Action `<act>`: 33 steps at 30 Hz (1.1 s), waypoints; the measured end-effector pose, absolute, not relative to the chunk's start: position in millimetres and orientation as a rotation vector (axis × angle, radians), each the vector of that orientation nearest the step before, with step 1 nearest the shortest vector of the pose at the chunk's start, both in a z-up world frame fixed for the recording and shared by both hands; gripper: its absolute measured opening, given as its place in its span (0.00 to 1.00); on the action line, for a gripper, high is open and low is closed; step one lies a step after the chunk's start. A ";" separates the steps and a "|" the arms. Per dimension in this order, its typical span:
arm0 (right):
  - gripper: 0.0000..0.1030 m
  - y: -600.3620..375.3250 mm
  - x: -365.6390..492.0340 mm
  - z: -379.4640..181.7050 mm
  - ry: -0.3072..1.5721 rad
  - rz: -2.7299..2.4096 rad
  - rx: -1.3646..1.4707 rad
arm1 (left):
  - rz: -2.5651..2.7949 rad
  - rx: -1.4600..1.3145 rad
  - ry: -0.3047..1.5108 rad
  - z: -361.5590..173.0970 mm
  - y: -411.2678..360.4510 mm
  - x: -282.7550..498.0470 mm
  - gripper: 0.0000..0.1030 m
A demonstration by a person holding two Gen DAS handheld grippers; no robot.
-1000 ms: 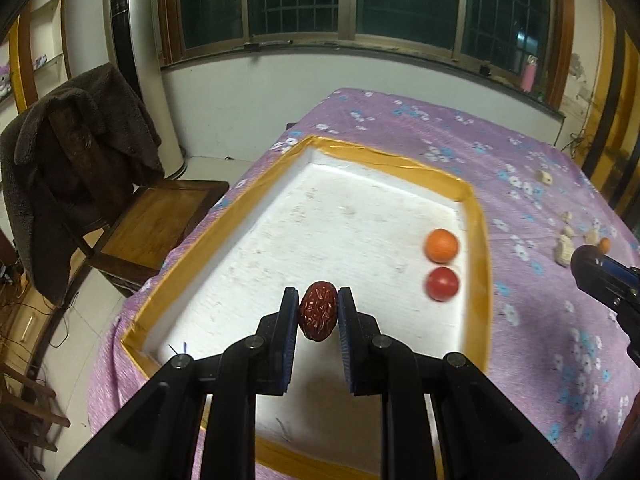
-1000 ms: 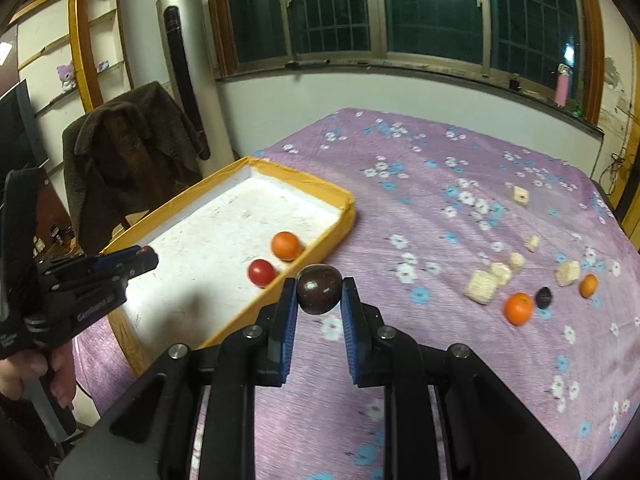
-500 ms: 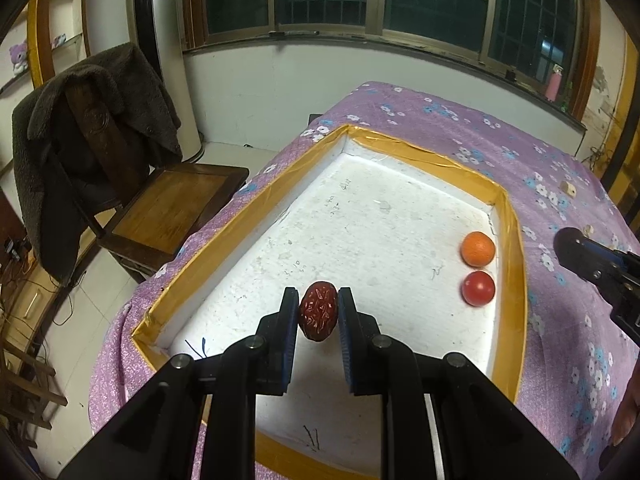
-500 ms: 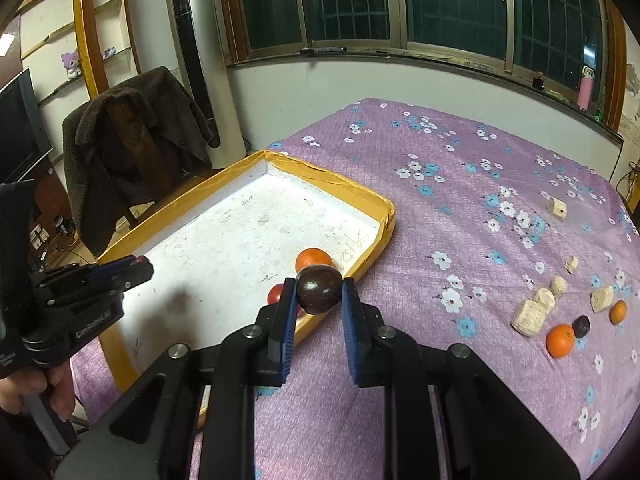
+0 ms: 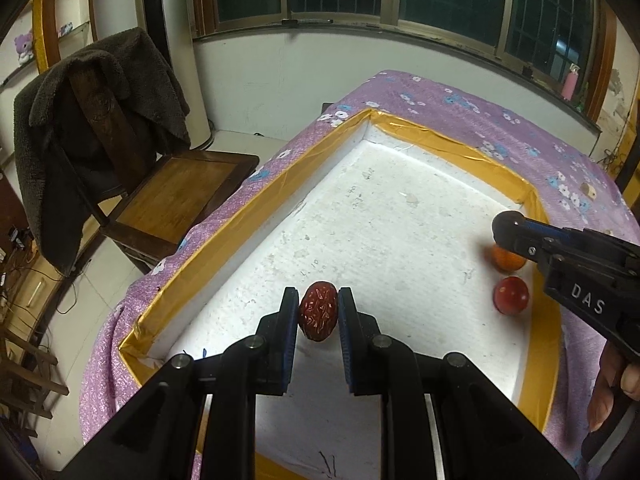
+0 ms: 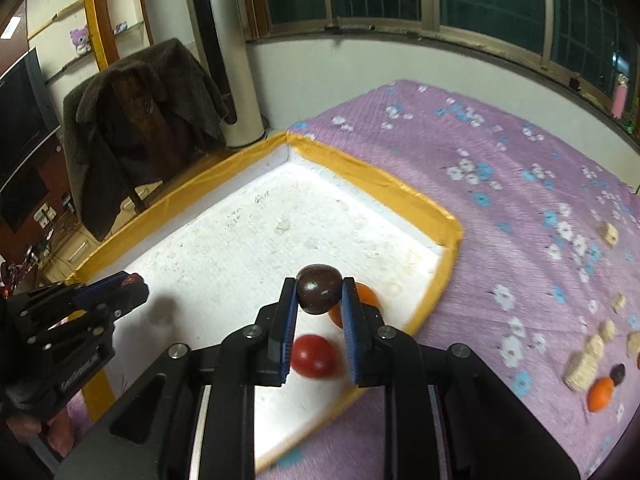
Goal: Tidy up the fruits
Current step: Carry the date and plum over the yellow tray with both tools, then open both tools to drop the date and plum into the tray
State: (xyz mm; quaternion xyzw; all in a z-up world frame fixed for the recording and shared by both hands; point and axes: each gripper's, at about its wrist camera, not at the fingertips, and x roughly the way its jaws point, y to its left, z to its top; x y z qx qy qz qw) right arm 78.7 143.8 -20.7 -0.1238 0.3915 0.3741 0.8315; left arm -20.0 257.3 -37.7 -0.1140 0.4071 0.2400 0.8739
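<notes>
My left gripper (image 5: 319,308) is shut on a wrinkled red date (image 5: 318,316), held above the near part of the white foam tray (image 5: 400,216) with its yellow-taped rim. My right gripper (image 6: 319,292) is shut on a dark brown round fruit (image 6: 319,289), hanging over the tray's right side just above an orange fruit (image 6: 366,294) and a red fruit (image 6: 313,356) that lie in the tray. In the left wrist view the same orange fruit (image 5: 507,260) and red fruit (image 5: 511,295) lie by the right rim, with the right gripper's tip (image 5: 506,227) over them.
On the purple flowered cloth (image 6: 520,184) to the right lie another orange fruit (image 6: 600,394), a small dark fruit (image 6: 618,373) and several pale blocks (image 6: 582,368). A wooden chair (image 5: 180,196) draped with a dark coat (image 5: 92,80) stands left of the table.
My right gripper has carried the dark fruit leftward from over the cloth to over the tray's right side. My left gripper has shifted a little over the tray, still holding the date.
</notes>
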 end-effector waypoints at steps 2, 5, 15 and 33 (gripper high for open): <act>0.23 149.3 81.7 -25.4 0.840 0.800 -0.266 | 0.510 -0.238 0.853 -39.0 257.5 -18.7 0.18; 0.23 156.0 86.7 -29.3 0.852 0.802 -0.269 | 0.524 -0.242 0.860 -40.1 258.3 -18.0 0.18; 0.30 159.0 88.9 -30.7 0.851 0.774 -0.312 | 0.598 -0.233 0.828 -27.9 254.4 -32.1 0.65; 0.81 25.5 41.6 35.4 0.685 0.692 -0.158 | 0.584 -0.143 0.700 23.6 188.2 -48.1 0.76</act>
